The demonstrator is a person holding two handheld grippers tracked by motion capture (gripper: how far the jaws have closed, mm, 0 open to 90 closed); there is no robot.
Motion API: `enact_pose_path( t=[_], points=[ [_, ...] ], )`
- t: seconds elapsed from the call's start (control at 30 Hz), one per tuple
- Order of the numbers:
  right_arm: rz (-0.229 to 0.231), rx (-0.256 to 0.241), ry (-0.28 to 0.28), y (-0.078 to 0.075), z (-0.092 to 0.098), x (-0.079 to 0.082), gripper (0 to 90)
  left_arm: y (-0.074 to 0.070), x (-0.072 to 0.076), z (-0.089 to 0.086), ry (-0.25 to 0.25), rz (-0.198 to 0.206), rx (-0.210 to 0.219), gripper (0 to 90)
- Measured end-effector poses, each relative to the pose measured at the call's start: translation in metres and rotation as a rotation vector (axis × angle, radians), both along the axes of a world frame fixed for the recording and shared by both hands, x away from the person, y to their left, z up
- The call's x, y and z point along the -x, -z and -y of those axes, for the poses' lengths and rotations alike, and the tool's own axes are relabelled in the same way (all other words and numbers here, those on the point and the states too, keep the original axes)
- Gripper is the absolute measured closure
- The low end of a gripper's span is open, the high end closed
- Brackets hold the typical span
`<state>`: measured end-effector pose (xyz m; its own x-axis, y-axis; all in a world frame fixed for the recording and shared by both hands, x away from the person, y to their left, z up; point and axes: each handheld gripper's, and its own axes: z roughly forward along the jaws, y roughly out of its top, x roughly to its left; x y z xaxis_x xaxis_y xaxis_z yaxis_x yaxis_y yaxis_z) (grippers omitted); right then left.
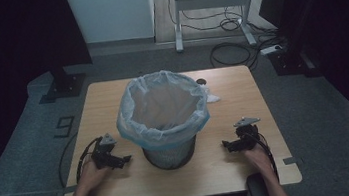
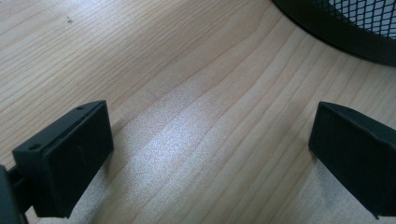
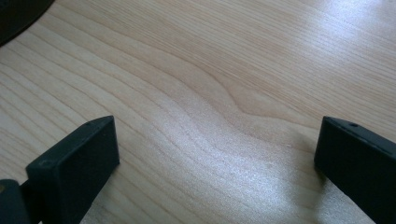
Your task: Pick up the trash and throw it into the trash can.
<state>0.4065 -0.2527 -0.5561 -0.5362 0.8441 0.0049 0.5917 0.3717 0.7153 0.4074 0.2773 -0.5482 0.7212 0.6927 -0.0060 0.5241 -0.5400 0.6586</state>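
Note:
A black mesh waste bin (image 1: pixel 170 154) lined with a pale blue plastic bag (image 1: pixel 162 108) stands on the middle of the wooden table (image 1: pixel 241 165). My left gripper (image 1: pixel 124 160) rests on the table left of the bin, jaws wide apart with bare wood between them (image 2: pixel 210 154). The bin's base (image 2: pixel 345 28) fills the upper right of the left gripper view. On the bin's right, my right gripper (image 1: pixel 226 145) lies on the table, open and empty (image 3: pixel 215 163). A dark edge of the bin (image 3: pixel 18 14) shows at the upper left of the right gripper view.
A small dark round thing (image 1: pixel 201 81) and a white scrap (image 1: pixel 212 97) lie on the table behind the bin. Beyond the table are a black stand (image 1: pixel 62 84), a desk frame (image 1: pixel 211 3) and cables (image 1: pixel 230 53) on the floor.

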Motion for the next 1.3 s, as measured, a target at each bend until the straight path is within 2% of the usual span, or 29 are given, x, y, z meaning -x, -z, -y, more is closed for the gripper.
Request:
enact_pose_path(
  t=[0.17,0.33,0.5,0.83,0.87,1.07,1.13,1.3],
  points=[
    [-0.017,0.007,0.016,-0.004,0.001,-0.003,2.4,0.000,0.000,0.000,0.000,0.000,-0.001,0.0],
    [0.006,0.016,0.006,-0.022,-0.004,-0.019,3.6,0.000,0.000,0.000,0.000,0.000,-0.001,0.0],
    [-0.008,0.012,0.001,-0.033,-0.010,-0.036,4.6,0.000,0.000,0.000,0.000,0.000,0.000,0.0],
    [-0.028,-0.002,-0.001,-0.039,-0.013,-0.064,4.6,0.000,0.000,0.000,-0.003,0.001,0.004,0.0],
    [-0.033,-0.002,-0.007,-0.040,-0.015,-0.071,4.5,0.000,0.000,0.000,-0.003,0.001,0.004,0.0],
    [-0.041,0.016,-0.023,-0.042,-0.023,-0.087,4.5,0.000,0.000,0.000,-0.004,0.000,0.004,0.0],
    [-0.044,0.021,-0.035,-0.043,-0.028,-0.099,4.4,0.000,0.000,0.000,-0.003,0.000,0.004,0.0],
    [-0.040,0.002,-0.024,-0.044,-0.033,-0.115,5.6,0.000,0.000,0.000,-0.004,0.000,0.004,0.0]
  ],
)
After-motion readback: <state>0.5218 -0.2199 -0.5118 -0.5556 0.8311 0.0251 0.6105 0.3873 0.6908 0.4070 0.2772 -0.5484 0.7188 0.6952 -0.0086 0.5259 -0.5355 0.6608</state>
